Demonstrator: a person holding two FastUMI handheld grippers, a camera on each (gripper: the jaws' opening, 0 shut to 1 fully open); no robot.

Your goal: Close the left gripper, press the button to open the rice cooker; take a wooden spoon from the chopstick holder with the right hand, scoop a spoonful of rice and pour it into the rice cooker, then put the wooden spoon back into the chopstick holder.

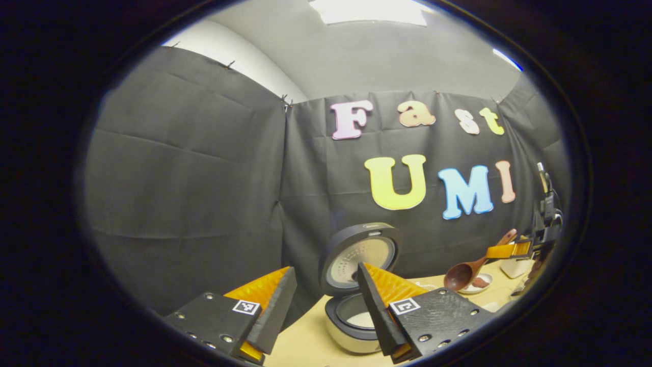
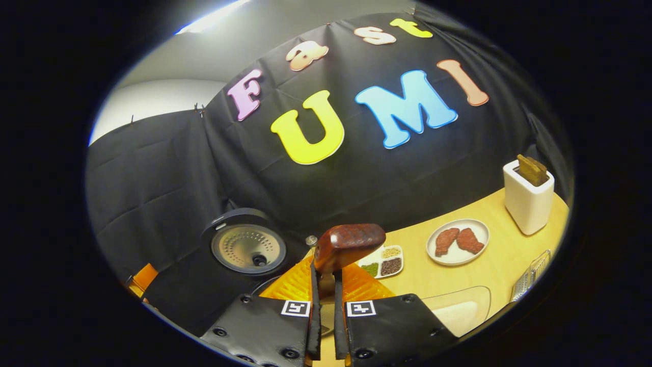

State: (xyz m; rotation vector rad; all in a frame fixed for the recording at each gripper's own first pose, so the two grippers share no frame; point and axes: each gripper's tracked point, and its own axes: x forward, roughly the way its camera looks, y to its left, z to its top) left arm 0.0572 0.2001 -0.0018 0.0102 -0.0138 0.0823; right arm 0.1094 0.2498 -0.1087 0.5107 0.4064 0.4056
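The rice cooker [image 1: 351, 334] stands open with its lid [image 1: 361, 257] raised; something white lies in the pot. My left gripper [image 1: 326, 270] is open in front of the cooker, holding nothing. Off to the right, the wooden spoon [image 1: 462, 274] hangs above the table, bowl low and tilted toward the cooker. My right gripper [image 2: 326, 279] is shut on the spoon's handle [image 2: 349, 243], which sticks up between the fingers. The white chopstick holder [image 2: 527, 201] stands at the far right of the table. A clear bowl of rice [image 2: 461, 308] sits just right of my right gripper.
A white plate [image 2: 479, 229] with two pieces of meat lies mid-table. A small divided tray [image 2: 385, 262] of grains sits near the cooker's lid [image 2: 248, 248]. A clear grater-like item [image 2: 532, 278] lies at the right edge. The black cloth wall runs close behind the table.
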